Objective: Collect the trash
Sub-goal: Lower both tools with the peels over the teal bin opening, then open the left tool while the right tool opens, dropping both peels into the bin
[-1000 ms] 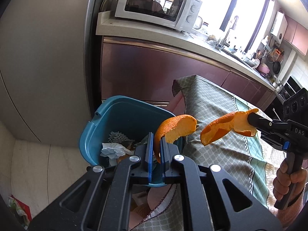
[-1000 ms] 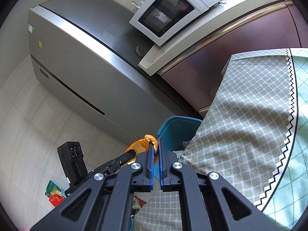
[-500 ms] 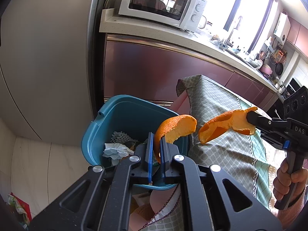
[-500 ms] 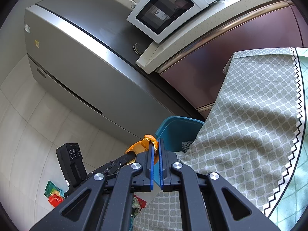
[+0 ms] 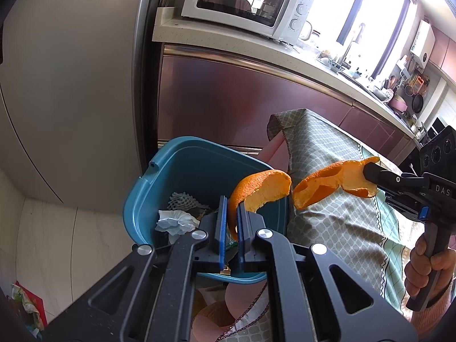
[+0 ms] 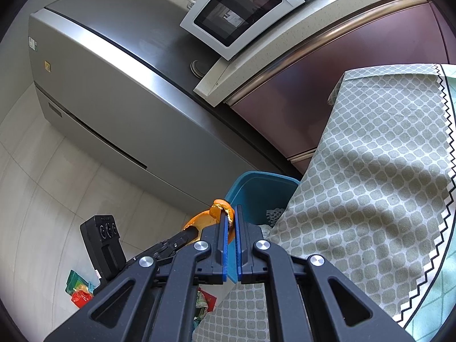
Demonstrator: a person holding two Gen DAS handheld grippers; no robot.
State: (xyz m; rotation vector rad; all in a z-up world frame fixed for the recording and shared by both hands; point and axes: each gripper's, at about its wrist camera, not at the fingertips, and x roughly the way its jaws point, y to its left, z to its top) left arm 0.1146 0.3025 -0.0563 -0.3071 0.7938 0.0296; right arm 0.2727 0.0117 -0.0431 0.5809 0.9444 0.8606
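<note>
In the left wrist view my left gripper (image 5: pixel 232 209) is shut on a curved orange peel (image 5: pixel 262 189), held above the near rim of a blue bin (image 5: pixel 199 168). The bin holds a crumpled tissue (image 5: pixel 176 222) and a foam net (image 5: pixel 182 202). To the right, my right gripper (image 5: pixel 367 171) is shut on a second orange peel (image 5: pixel 327 182), over the table's edge beside the bin. In the right wrist view the right gripper (image 6: pixel 231 213) pinches that peel (image 6: pixel 221 209). The left gripper (image 6: pixel 192 231) with its peel (image 6: pixel 199 219) shows just to the left. The bin (image 6: pixel 265 188) lies beyond.
A table under a grey-green patterned cloth (image 5: pixel 327 228) stands right of the bin. Maroon cabinets and a counter with a white microwave (image 5: pixel 242 2) are behind. A grey fridge (image 6: pixel 114 85) is on the left. Coloured packets (image 6: pixel 78 287) lie on the tiled floor. A hand (image 5: pixel 427 268) grips the right handle.
Both grippers keep hold of their peels in about the same place; the views have only drifted slightly.
</note>
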